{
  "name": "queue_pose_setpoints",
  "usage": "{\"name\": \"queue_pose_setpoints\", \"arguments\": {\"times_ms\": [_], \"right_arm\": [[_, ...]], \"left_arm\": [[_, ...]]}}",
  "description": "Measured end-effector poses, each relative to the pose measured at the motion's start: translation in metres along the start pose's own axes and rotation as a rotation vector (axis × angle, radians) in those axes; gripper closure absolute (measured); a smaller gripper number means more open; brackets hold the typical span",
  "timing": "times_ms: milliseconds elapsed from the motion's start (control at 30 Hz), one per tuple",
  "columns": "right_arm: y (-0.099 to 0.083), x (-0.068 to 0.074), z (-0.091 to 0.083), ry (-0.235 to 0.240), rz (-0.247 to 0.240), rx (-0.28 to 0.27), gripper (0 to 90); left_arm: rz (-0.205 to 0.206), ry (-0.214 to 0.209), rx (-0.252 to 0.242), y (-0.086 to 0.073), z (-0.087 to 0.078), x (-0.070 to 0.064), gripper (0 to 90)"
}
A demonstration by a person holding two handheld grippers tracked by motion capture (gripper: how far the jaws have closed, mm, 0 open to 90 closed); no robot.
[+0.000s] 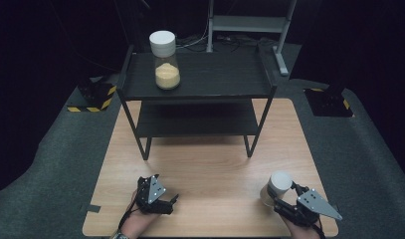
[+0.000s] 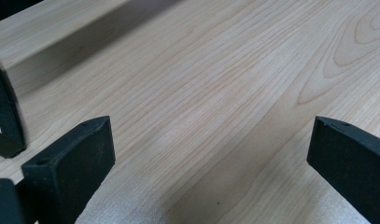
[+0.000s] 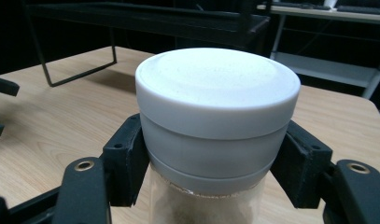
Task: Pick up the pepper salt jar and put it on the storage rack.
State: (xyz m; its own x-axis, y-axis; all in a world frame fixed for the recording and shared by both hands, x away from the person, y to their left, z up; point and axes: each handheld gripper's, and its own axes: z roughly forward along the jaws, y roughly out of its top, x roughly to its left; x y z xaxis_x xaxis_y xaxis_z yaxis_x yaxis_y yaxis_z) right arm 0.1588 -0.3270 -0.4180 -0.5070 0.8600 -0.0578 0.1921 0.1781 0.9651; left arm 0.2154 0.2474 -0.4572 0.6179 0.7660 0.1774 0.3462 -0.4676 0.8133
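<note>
A white-lidded jar (image 1: pixel 278 186) is held at the 4 o'clock part of the table (image 1: pixel 210 164), clamped by the right claw (image 1: pixel 282 199) just under the lid (image 3: pixel 218 88); in the right gripper view both jaws are pressed against the lid's lower band, with tan powder seen through the glass below. The left claw (image 1: pixel 171 201) is rested at 7 o'clock with its jaws wide apart over bare wood, nothing between them. A second jar (image 1: pixel 165 59) of the same kind is stood on the top of the black shelf (image 1: pixel 200 74) at 12 o'clock, toward its left. The step in hand is judged to be carrying the held jar up to the shelf. The jar is best kept upright, since the grip is high near the lid and the weight hangs below. The shelf's front edge should be cleared before moving inward, and a spot right of the standing jar is advised, well apart from it. The clamp should be released only once the base is flat.
</note>
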Motion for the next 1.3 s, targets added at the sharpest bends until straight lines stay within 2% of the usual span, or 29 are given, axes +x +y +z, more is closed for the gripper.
{"name": "queue_pose_setpoints", "arguments": {"times_ms": [233,567,967,1300], "right_arm": [[0.006,0.009,0.022,0.048,0.003,-0.01,34.5],[0.021,0.019,0.04,0.107,0.003,-0.03,34.4],[0.045,0.025,0.054,0.142,0.005,-0.067,34.5],[0.073,0.031,0.06,0.168,-0.011,-0.1,34.4]], "left_arm": [[-0.001,-0.004,-0.003,-0.001,0.0,0.001,1.2],[0.001,-0.011,-0.006,-0.001,-0.001,0.002,1.2],[-0.002,-0.019,-0.005,-0.001,0.0,0.004,1.2],[-0.007,-0.027,-0.01,-0.002,-0.001,0.006,1.2]]}}
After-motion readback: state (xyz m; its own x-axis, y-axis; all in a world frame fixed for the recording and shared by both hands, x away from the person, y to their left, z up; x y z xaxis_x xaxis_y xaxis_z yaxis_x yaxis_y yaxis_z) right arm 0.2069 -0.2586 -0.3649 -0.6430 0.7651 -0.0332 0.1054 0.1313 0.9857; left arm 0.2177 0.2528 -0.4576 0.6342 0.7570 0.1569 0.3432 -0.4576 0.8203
